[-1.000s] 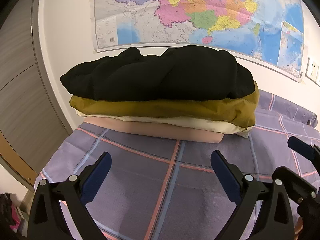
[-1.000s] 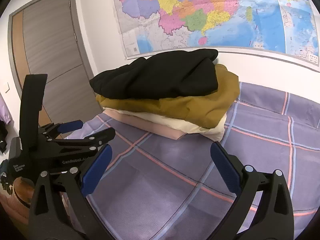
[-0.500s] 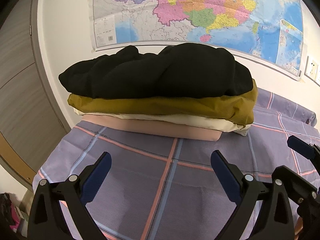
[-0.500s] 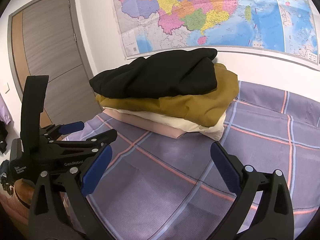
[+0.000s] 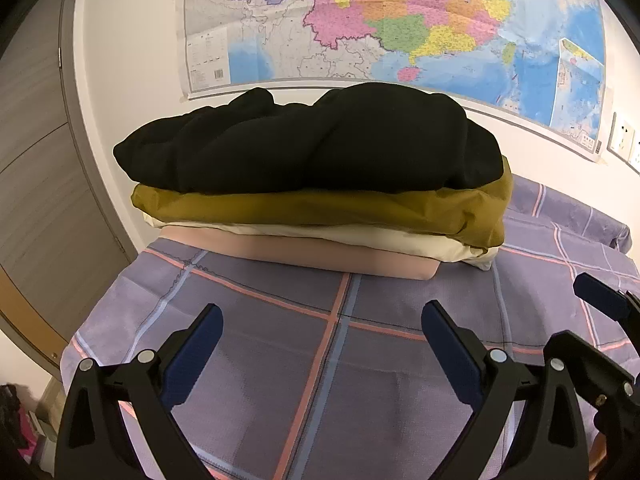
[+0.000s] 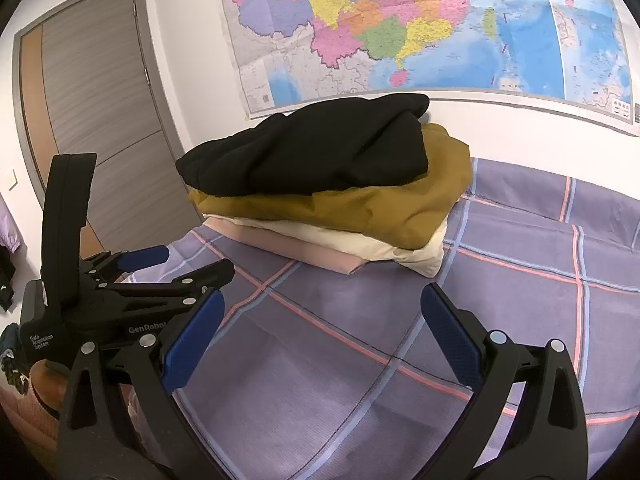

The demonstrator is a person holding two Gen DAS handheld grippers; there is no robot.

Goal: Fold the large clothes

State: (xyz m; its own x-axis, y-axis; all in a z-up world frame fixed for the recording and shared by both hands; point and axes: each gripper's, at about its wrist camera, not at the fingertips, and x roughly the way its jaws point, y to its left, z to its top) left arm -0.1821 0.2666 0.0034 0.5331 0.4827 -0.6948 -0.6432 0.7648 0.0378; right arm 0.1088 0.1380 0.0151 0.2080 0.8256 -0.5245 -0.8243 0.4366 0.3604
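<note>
While both hand-held grippers are hovering over the bed (image 5: pixel 248 364), neither one is actually gripping anything. The left hand-held gripper (image 5: pixel 322 344) is sitting with its blue-padded fingers (image 5: pixel 192 356) spread wide apart, nothing between them but purple plaid bedsheet. Same deal with the right hand-held gripper (image 6: pixel 322 336), jaws wide apart and pointing toward the clothes from a bit further to the right. In the right wrist view the left tool is showing up at the lower left edge, just beside the right one.

The stack of folded clothes (image 5: pixel 320 196) is lying at the far end of the bed, up near the wall, well ahead of both sets of fingertips and not touching them. It's looking like four layers: a black garment (image 5: pixel 312 144) bunched a bit lumpy on top, a mustard-brown garment (image 5: pixel 320 208) under it, then a cream garment (image 6: pixel 348 240), and a pale pink garment (image 5: pixel 328 252) at the bottom resting on the sheet. The cream and mustard ones are sticking out past the pink one on the right side.

A big colourful wall map (image 5: pixel 400 20) is hanging right behind the pile, and a grey door (image 6: pixel 100 92) is standing off to the left.
</note>
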